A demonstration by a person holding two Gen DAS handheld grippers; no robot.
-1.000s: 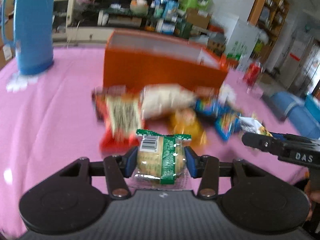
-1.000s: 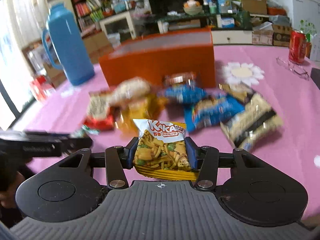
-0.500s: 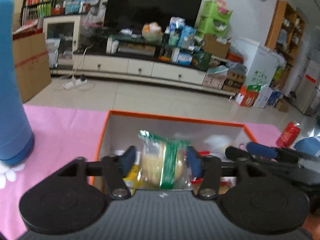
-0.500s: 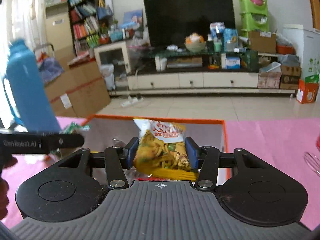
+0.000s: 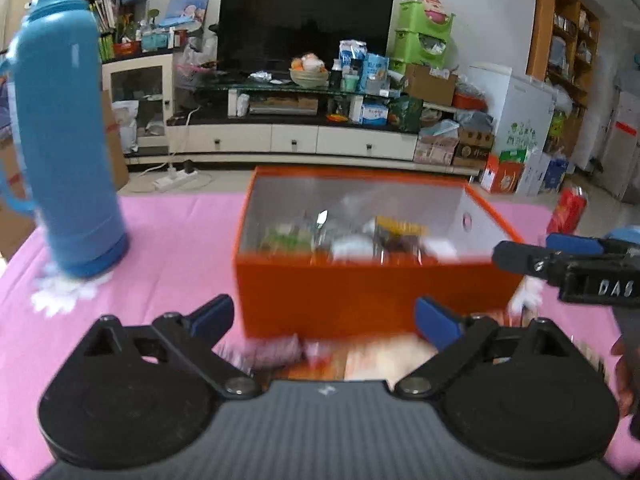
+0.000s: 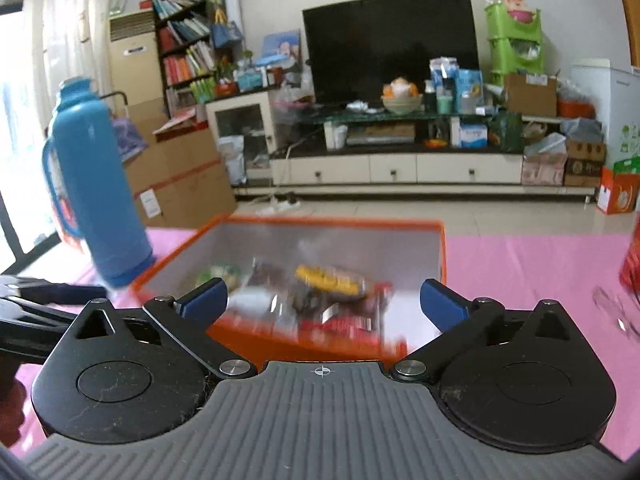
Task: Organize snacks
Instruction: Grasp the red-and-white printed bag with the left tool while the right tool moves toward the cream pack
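Observation:
An orange box (image 5: 360, 300) stands on the pink table, with several snack packets (image 5: 360, 240) blurred inside it. It also shows in the right wrist view (image 6: 442, 240), with packets (image 6: 320, 296) in it. My left gripper (image 5: 324, 318) is open and empty, just in front of the box's near wall. My right gripper (image 6: 324, 300) is open and empty above the box's near edge. The right gripper also shows at the right of the left wrist view (image 5: 560, 264). More loose snacks (image 5: 360, 356) lie blurred on the table below my left gripper.
A tall blue thermos (image 5: 64, 128) stands on the table left of the box, also in the right wrist view (image 6: 96, 184). A red can (image 5: 568, 216) stands at the far right. The pink tablecloth (image 5: 172, 240) ends at the far edge behind the box.
Both grippers carried their packets from the table to above the box, opened and let them drop in. Both have since pulled back and lowered a little.

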